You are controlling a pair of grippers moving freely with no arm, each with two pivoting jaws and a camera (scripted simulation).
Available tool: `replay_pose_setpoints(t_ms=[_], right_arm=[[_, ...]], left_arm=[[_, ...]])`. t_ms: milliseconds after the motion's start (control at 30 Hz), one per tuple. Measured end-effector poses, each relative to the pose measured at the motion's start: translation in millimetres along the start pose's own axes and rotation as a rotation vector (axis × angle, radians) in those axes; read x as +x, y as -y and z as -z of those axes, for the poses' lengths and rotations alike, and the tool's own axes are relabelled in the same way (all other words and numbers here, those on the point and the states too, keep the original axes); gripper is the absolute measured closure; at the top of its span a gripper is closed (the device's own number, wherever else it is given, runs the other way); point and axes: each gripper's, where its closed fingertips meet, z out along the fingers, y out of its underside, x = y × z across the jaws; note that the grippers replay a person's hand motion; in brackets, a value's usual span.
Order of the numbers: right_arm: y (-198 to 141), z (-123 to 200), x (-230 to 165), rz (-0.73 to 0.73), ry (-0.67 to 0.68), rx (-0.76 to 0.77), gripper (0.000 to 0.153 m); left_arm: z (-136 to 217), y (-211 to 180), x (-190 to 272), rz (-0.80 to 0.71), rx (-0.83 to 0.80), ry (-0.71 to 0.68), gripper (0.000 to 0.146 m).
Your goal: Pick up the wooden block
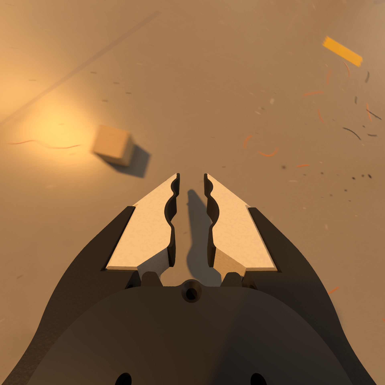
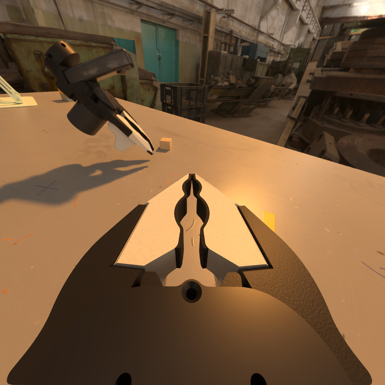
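Observation:
The wooden block (image 1: 112,143) is a small pale cube lying on the tan table (image 1: 208,83). In the left wrist view it sits ahead and to the left of my left gripper (image 1: 192,175), apart from the fingers. The jaws stand a narrow gap apart with nothing between them. In the right wrist view the block (image 2: 165,143) is far ahead, and the left gripper (image 2: 151,150) hovers tilted down just left of it, tips close to the table. My right gripper (image 2: 191,175) is shut and empty, tips touching, low over the table (image 2: 250,166).
A strip of yellow tape (image 1: 342,51) lies on the table, also beside my right gripper (image 2: 268,220). A flat white shape (image 2: 120,141) lies under the left gripper. The table's far edge runs diagonally, with black crates (image 2: 184,100) beyond. A white object (image 2: 16,102) sits far left.

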Motion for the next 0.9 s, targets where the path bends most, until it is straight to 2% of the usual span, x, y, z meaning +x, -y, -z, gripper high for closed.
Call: replay_pose_setpoints(t_ms=[67,133,267,433,567,767,900], right_arm=[[-2,-8,-4,0.018,0.006,0.012,0.153],[-6,-16,-8,0.035,0.015,0.023,0.153],[-2,-20,-17,0.109,0.019,0.061,0.153],[-3,-30,-22,0.129,0.048,0.049,0.153],[-1,-32,-25,0.125,0.073,0.061,0.153],[-1,-32,-20,0.071,0.087,0.069,0.153],[-2,-32,-17,0.042,0.091,0.07,0.153]], left_arm=[[16,4,-27,0.04,0.047,0.014,0.12],[27,6,-43,0.055,0.053,-0.032,0.113],[38,-4,-67,-0.143,-0.031,0.036,0.109],[14,8,-66,-0.209,-0.092,-0.018,0.107],[-4,14,-74,-0.303,-0.145,0.05,0.107],[-9,26,-77,-0.243,-0.027,0.056,0.108],[-15,23,-78,-0.231,-0.067,0.02,0.107]])
